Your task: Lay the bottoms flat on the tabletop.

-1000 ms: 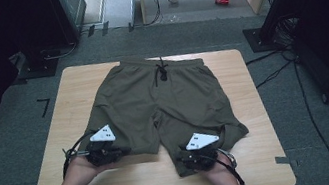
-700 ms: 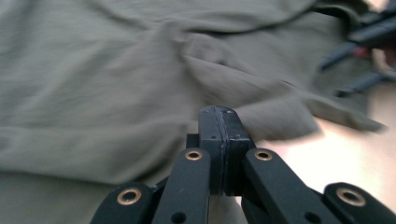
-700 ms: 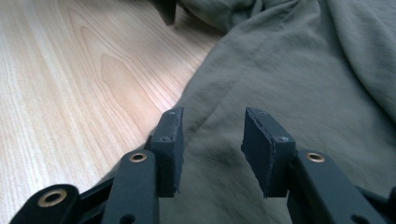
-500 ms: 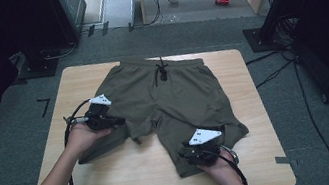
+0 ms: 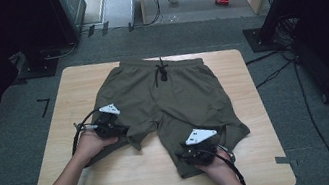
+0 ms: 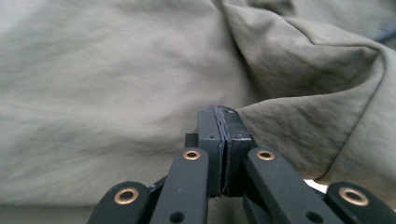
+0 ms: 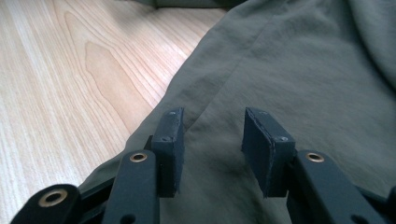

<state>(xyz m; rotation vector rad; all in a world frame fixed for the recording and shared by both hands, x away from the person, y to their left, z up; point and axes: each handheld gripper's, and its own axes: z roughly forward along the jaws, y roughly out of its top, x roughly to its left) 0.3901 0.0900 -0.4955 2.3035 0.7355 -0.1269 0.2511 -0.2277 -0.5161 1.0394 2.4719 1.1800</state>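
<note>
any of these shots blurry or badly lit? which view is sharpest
Left gripper view: the shorts cloth is soft and smeared on the left, while the shut jaws are sharp. Right gripper view: sharpest, with crisp wood grain on the table and clear open jaws. High view: evenly lit tabletop, very dark surroundings, slightly soft overall.

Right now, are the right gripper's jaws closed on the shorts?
No, the right gripper has its jaws apart, with the shorts lying flat under the gap.
</note>
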